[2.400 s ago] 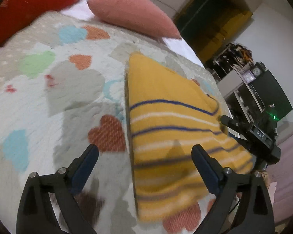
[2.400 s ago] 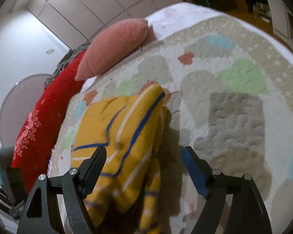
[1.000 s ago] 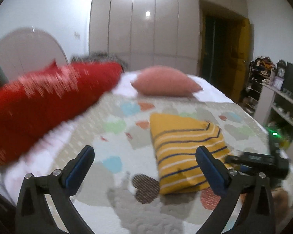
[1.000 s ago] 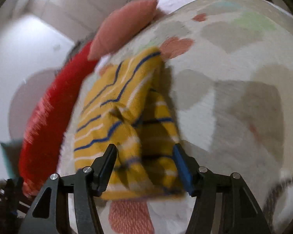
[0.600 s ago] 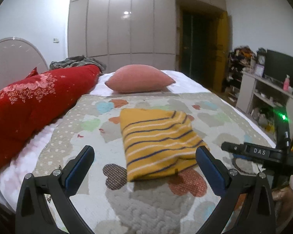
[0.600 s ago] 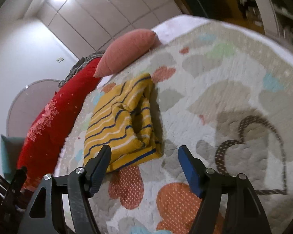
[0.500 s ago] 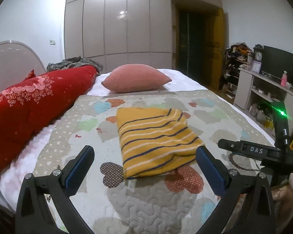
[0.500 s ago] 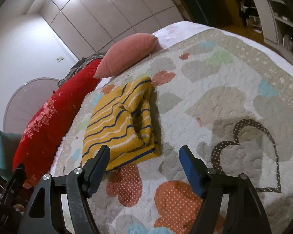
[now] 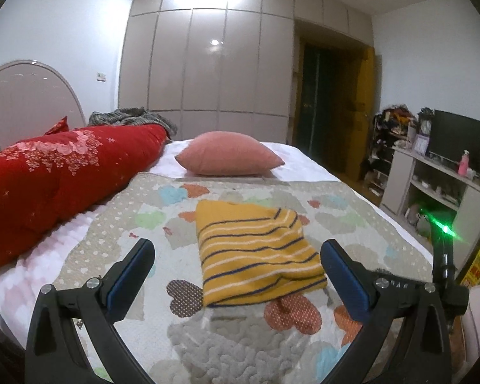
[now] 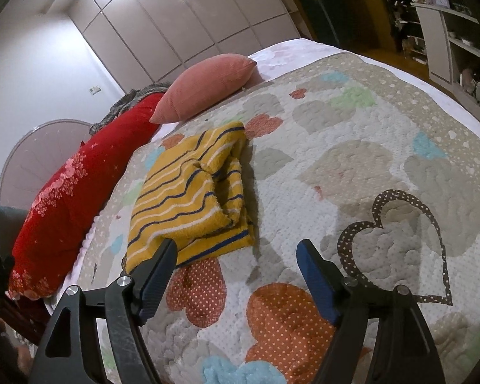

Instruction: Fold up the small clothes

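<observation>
A: Where's the garment?

B: Yellow striped garment (image 9: 256, 252) lies folded into a rough rectangle on the heart-pattern quilt (image 9: 227, 345), around the middle of the bed. From the right wrist view (image 10: 188, 192) the layers stack unevenly: a rolled fold runs along its right side, and a blue-edged hem sits at the near bottom edge.

A: Grippers?

B: Left gripper (image 9: 236, 256) is spread wide, nothing between the blue pads (image 9: 128, 275). It's up above the near end of the quilt, looking along the bed, clear of the fabric. Right gripper (image 10: 236, 256) is likewise released and empty. Its left finger overlaps the garment's near corner in frame, but contact can't be confirmed from that angle. Its right finger is over bare quilt, near a brown dotted heart outline (image 10: 396, 243).

A: Does the left view show the other tool?

B: Yes, the right tool's black body is visible at the right edge, with a green light (image 9: 446, 230) lit on it.

A: Surroundings?

B: Pink pillow (image 9: 228, 153) at the far end of the bed, beyond the garment and apart from it. Red floral comforter (image 9: 57, 176) bundled along the left side. White shelf unit (image 9: 438, 188) with a dark TV (image 9: 457, 147) on it, against the right wall. Pale wardrobe doors (image 9: 208, 67) across the back wall.
</observation>
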`<state>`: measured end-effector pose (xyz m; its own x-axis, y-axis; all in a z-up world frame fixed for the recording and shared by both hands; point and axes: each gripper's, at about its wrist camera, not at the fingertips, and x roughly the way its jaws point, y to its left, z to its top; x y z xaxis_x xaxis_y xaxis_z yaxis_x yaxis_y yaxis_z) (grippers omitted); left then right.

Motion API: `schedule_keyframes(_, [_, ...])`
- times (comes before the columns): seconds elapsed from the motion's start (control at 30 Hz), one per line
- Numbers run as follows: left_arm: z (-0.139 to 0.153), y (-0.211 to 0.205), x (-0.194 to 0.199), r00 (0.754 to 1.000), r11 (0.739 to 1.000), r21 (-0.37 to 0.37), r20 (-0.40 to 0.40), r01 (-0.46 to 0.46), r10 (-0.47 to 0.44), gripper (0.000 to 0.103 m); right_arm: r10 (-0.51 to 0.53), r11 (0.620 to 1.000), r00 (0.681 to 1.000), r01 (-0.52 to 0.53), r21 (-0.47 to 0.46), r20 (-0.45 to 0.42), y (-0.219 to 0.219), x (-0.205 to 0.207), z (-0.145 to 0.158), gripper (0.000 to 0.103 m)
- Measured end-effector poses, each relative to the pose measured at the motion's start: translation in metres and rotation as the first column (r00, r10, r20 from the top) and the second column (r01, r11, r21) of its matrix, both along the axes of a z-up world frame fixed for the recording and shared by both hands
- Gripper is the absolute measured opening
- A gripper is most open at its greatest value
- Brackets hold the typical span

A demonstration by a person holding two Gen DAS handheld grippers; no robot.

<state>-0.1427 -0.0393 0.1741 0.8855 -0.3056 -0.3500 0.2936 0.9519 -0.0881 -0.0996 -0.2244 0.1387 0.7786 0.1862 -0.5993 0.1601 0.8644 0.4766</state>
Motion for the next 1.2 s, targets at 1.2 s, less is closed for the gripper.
schedule_keyframes(1.2, [-0.074, -0.017, 0.048, 0.93, 0.981, 0.192, -0.362, 0.005, 0.066, 0.103, 0.045, 0.998, 0.996, -0.048, -0.043, -0.083, 0.021, 0.014, -0.024, 0.084])
